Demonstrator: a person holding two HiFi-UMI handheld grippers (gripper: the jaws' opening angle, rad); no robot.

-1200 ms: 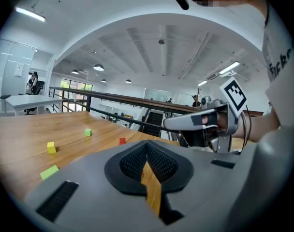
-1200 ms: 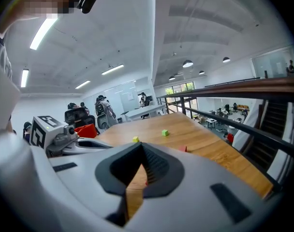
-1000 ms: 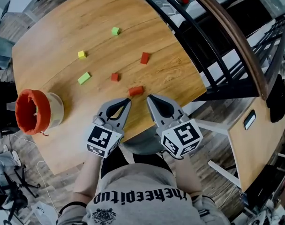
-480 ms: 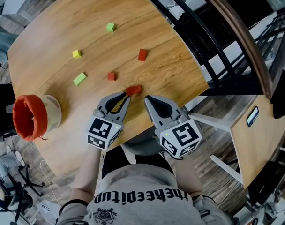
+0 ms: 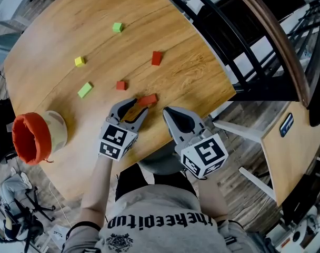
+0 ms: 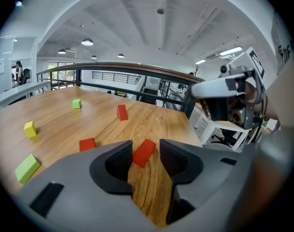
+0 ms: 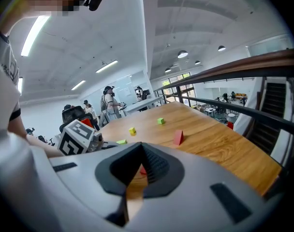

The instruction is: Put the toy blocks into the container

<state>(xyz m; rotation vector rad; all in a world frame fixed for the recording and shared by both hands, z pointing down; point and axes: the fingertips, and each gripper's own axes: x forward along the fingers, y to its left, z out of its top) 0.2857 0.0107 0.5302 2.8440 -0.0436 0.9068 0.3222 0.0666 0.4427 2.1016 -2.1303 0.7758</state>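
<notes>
A red block (image 5: 148,100) (image 6: 144,152) lies on the wooden table (image 5: 55,36) just at the tips of my left gripper (image 5: 135,107) (image 6: 146,152). Its jaws are opening, and the block shows in the gap with neither pad pressing on it. My right gripper (image 5: 168,112) (image 7: 141,152) hovers shut and empty at the table's near edge, beside the left one. Farther out lie a small red block (image 5: 121,85), a taller red block (image 5: 156,58), a lime block (image 5: 85,90), a yellow block (image 5: 79,61) and a green block (image 5: 117,27). The orange-rimmed container (image 5: 31,137) sits at the table's left edge.
A dark railing (image 5: 244,41) with a wooden handrail runs past the table's far right side. A white stool frame (image 5: 239,133) stands on the floor to the right. People stand far off (image 7: 108,100) in the right gripper view.
My left gripper has moved forward up to the red block and its jaws have parted around it. The right gripper has barely moved.
</notes>
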